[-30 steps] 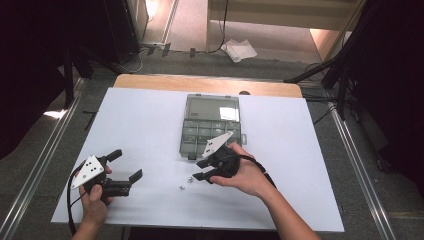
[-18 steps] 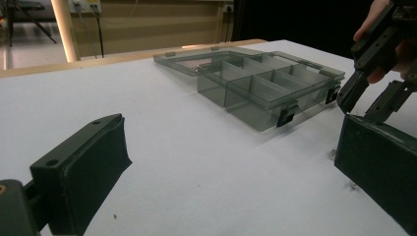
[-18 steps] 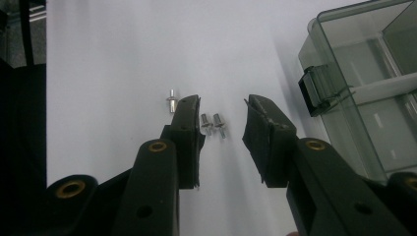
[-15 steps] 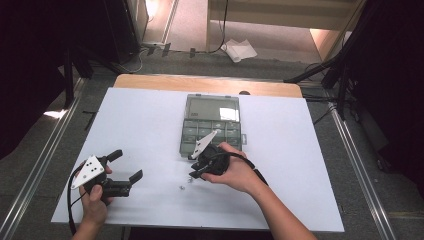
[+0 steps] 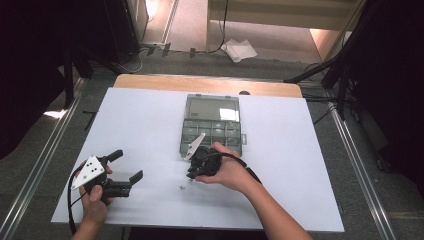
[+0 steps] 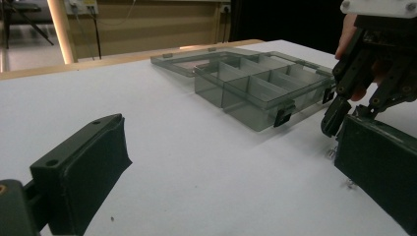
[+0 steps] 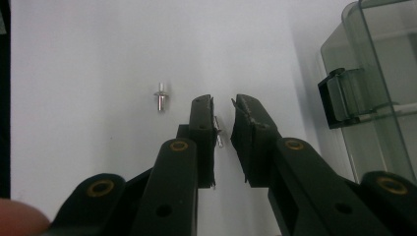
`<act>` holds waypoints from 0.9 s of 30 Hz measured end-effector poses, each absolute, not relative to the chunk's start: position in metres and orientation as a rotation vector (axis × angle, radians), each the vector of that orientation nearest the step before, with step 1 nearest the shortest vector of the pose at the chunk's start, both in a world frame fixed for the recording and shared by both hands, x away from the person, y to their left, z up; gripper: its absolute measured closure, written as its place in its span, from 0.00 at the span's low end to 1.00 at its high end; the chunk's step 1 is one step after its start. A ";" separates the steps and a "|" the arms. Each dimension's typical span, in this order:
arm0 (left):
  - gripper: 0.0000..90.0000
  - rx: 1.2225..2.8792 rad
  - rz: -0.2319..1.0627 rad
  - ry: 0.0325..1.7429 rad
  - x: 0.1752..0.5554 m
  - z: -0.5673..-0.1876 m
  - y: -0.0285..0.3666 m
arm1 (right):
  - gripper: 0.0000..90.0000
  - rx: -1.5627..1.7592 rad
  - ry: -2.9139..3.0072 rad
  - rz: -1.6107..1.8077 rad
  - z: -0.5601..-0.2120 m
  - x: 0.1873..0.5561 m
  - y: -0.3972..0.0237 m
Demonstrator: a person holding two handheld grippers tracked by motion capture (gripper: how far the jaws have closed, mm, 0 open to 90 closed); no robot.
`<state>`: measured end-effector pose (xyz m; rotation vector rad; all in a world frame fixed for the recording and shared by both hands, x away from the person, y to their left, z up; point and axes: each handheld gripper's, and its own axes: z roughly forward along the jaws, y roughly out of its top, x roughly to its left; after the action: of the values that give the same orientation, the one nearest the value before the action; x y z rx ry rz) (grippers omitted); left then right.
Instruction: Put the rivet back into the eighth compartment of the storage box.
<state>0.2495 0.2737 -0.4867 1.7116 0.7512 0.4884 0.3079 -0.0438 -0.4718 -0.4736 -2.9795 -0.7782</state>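
Two tiny silvery screws on the white bench. One point(image 7: 219, 135) sits in the gap between the right gripper's fingers point(image 7: 202, 132), up against the left finger's pad, too thin to make out its shape. The other screw point(image 7: 161, 97) lies just off to the left of those fingers, flanged head and short shank, untouched.

Matt white sheet point(image 5: 140, 120) over bare wood tabletop point(image 5: 200, 82). Glossy, smoke-tinted clear plastic organiser box point(image 5: 212, 127). Bright, shiny metal fastener point(image 7: 161, 97). Matt black plastic right gripper point(image 7: 223, 118), rough-edged pads.
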 end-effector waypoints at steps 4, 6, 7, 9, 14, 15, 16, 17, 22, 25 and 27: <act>0.00 1.717 0.492 0.741 0.250 -0.487 0.273 | 0.89 -0.446 -2.971 -0.773 -0.475 0.310 -0.041; 0.00 1.719 0.491 0.740 0.250 -0.487 0.273 | 0.89 -0.459 -2.974 -0.744 -0.475 0.309 -0.039; 0.00 1.720 0.489 0.743 0.250 -0.487 0.273 | 0.89 -0.455 -2.973 -0.742 -0.475 0.309 -0.038; 0.00 1.718 0.490 0.741 0.250 -0.487 0.273 | 0.90 -0.443 -2.973 -0.736 -0.476 0.310 -0.037; 0.00 1.720 0.488 0.742 0.250 -0.487 0.273 | 0.91 -0.437 -2.985 -0.696 -0.479 0.311 -0.036; 0.00 1.721 0.488 0.741 0.250 -0.487 0.273 | 0.91 -0.446 -2.990 -0.689 -0.480 0.310 -0.036; 0.00 1.722 0.488 0.741 0.250 -0.487 0.273 | 0.91 -0.447 -2.991 -0.682 -0.480 0.310 -0.036; 0.00 1.721 0.488 0.741 0.250 -0.487 0.273 | 0.91 -0.443 -2.991 -0.681 -0.480 0.311 -0.036; 0.00 1.721 0.488 0.742 0.250 -0.487 0.273 | 0.91 -0.424 -3.012 -0.649 -0.483 0.310 -0.034; 0.00 1.722 0.487 0.743 0.250 -0.487 0.273 | 0.92 -0.376 -3.049 -0.642 -0.483 0.307 -0.033; 0.00 1.721 0.486 0.745 0.250 -0.487 0.273 | 0.93 -0.345 -3.082 -0.628 -0.482 0.305 -0.031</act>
<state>0.2500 0.2728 -0.4869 1.7210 0.7452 0.4862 0.3048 -0.0308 -0.4825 -0.3446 -3.0818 -0.6282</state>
